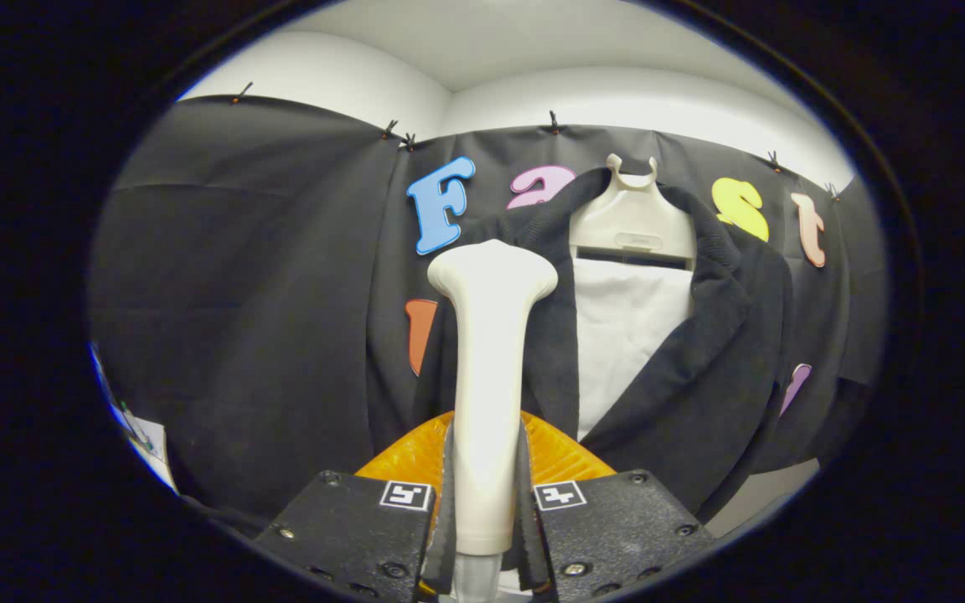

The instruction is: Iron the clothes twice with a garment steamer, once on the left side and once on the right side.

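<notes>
While the fingers [487,511] pinch the garment steamer [489,368] by its handle from both sides, the steamer stands upright between them, its head raised toward the dark jacket [700,368]. That jacket hangs beyond the fingers on a pale hanger [633,222] against the booth wall, lapels open over a white panel [629,335]. Judgement: the grip suits vertical strokes; neither of the 2 passes appears begun.

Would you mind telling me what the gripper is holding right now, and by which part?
The gripper is shut on the garment steamer, both fingers pressing the lower part of its pale handle, its head upright ahead of the dark jacket.
</notes>
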